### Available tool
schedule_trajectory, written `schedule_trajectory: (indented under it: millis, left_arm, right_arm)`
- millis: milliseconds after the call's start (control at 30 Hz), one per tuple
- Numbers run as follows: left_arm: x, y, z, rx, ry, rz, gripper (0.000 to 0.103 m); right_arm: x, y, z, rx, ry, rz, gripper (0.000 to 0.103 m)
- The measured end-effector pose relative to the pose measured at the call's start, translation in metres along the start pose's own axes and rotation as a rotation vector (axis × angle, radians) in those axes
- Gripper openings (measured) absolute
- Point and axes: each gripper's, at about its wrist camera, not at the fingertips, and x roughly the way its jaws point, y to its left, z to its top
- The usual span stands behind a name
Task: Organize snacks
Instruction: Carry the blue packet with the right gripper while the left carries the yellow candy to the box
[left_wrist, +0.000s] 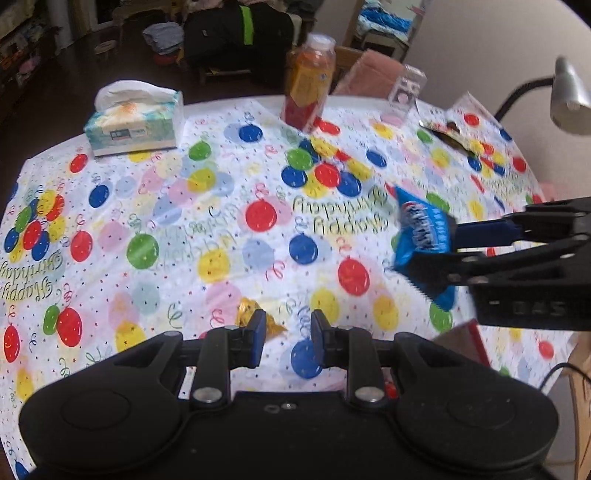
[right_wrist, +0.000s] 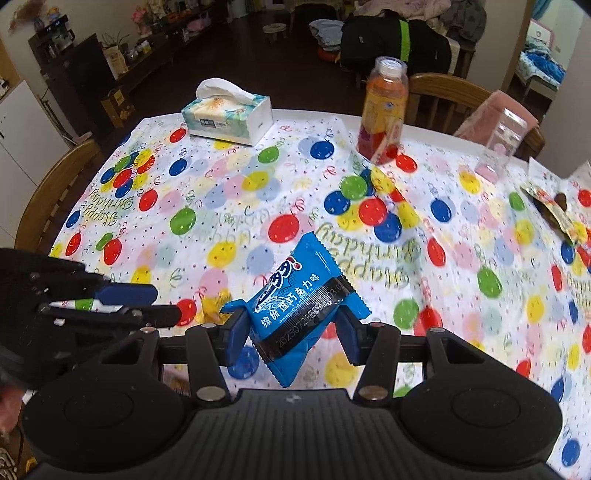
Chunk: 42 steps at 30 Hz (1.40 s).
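Right gripper (right_wrist: 291, 332), fingers clamped on blue snack packet (right_wrist: 295, 295), mid-carry above tabletop (right_wrist: 236, 177); left gripper (left_wrist: 288, 332) empty, fingers parted. Next: choose a drop spot.

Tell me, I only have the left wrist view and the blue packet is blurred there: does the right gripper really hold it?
Observer: Yes. The right wrist view shows the right gripper with both pads pressed on the packet, across its black printed band.
Operator: Anything on my left gripper's side that I can't see?
Observer: A wooden chair stands at the table edge on the same side as the left gripper.
Operator: And the dark wrapper far right?
Observer: That wrapper lies flat with a small round brown piece at it; whether it is torn open is unclear.
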Motion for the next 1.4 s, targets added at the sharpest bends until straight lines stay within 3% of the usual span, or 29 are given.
schedule_trajectory:
  millis: [333,433,567,633,833,933,1067,1200,1267,1400]
  left_arm:
    - [0.057,0.014,0.001,-0.025,0.123,0.038,0.026]
    - [0.072,0.02,0.006,-0.055,0.151,0.046,0.038]
    - [0.087,0.021,0.012,-0.068,0.164,0.077,0.079]
    - [0.097,0.021,0.016,-0.068,0.177,0.086,0.081]
    - [0.127,0.023,0.019,-0.114,0.244,0.081,0.074]
    - [0.138,0.022,0.018,-0.122,0.275,0.075,0.062]
    - [0.145,0.02,0.017,-0.113,0.3,0.076,0.054]
    - [0.148,0.02,0.016,-0.099,0.306,0.08,0.045]
    - [0.147,0.019,0.016,-0.095,0.299,0.085,0.031]
    - [0.143,0.022,0.016,-0.103,0.285,0.09,0.028]
  right_arm:
    - [0.014,-0.032,-0.025,0.057,0.023,0.026,0.05]
    - [0.023,-0.039,-0.024,0.057,0.035,0.035,0.05]
    - [0.035,-0.046,-0.019,0.056,0.048,0.051,0.05]
    - [0.04,-0.049,-0.016,0.051,0.053,0.057,0.05]
    - [0.056,-0.054,-0.01,0.039,0.075,0.07,0.05]
    - [0.062,-0.056,-0.01,0.038,0.083,0.076,0.05]
    - [0.067,-0.058,-0.01,0.038,0.091,0.081,0.05]
    - [0.069,-0.058,-0.011,0.036,0.094,0.081,0.05]
    - [0.069,-0.059,-0.012,0.038,0.096,0.08,0.05]
    - [0.066,-0.058,-0.014,0.039,0.093,0.076,0.05]
